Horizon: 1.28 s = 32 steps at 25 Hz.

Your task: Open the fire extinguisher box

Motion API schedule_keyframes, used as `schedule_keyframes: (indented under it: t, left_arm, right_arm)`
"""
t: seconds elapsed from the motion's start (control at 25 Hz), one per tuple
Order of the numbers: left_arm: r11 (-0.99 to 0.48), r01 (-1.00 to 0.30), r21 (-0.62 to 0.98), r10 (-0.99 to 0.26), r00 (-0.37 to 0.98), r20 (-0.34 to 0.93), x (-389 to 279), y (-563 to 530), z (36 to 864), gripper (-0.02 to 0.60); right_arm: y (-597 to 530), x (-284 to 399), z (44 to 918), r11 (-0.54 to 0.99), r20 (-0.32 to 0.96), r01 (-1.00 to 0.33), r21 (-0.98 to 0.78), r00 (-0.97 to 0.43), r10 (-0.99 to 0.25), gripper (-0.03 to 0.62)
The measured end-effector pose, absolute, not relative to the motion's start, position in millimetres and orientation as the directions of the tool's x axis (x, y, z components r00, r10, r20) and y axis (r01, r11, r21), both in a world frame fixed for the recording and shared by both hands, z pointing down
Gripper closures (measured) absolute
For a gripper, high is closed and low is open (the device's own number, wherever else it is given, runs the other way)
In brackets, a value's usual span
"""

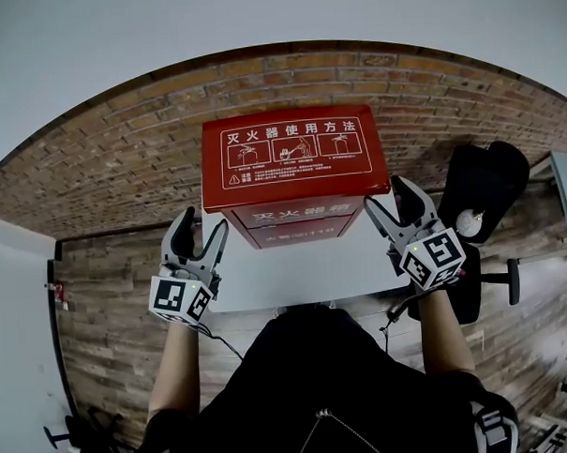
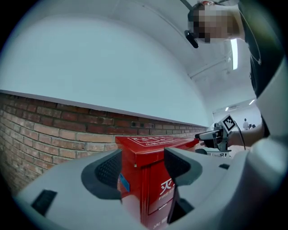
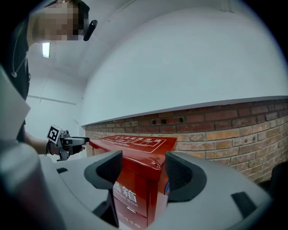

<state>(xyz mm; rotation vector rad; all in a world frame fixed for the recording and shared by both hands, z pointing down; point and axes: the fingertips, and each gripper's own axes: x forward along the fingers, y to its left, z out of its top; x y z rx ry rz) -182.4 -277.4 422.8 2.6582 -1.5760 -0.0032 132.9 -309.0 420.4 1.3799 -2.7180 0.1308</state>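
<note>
The red fire extinguisher box (image 1: 297,218) stands on a white table (image 1: 295,272) against a brick wall. Its lid (image 1: 294,155), printed with white instructions, lies flat and closed on top. My left gripper (image 1: 197,225) is by the box's front left corner, jaws open. In the left gripper view that corner of the box (image 2: 148,179) shows between the spread pads (image 2: 108,168), which do not press on it. My right gripper (image 1: 387,193) is open at the front right corner. There too the box (image 3: 135,157) sits between the pads (image 3: 180,173), untouched.
A brick wall (image 1: 121,153) runs behind the table, with plain white wall above it. A black office chair (image 1: 484,193) stands close on the right. The floor (image 1: 109,313) is wood planks. The person's dark torso fills the lower middle of the head view.
</note>
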Motion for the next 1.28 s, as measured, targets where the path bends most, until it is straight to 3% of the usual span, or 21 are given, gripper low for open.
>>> schedule_keyframes:
  t: [0.76, 1.08, 1.28]
  left_arm:
    - [-0.555, -0.830, 0.045, -0.829, 0.557, 0.057, -165, -305, 426, 0.236]
    - [-0.565, -0.825, 0.018, -0.825, 0.565, -0.003, -165, -321, 367, 0.236]
    - [-0.532, -0.846, -0.030, -0.845, 0.533, -0.034, -170, -351, 322, 0.238]
  right_arm:
    - [-322, 131, 436, 0.583, 0.176, -0.812, -0.024, -0.578, -0.797, 0.312]
    - [-339, 134, 369, 0.616, 0.050, -0.782, -0.099, -0.622, -0.782, 0.310]
    - [-371, 129, 325, 0.582, 0.005, -0.810, 0.063, -0.583, -0.812, 0.312]
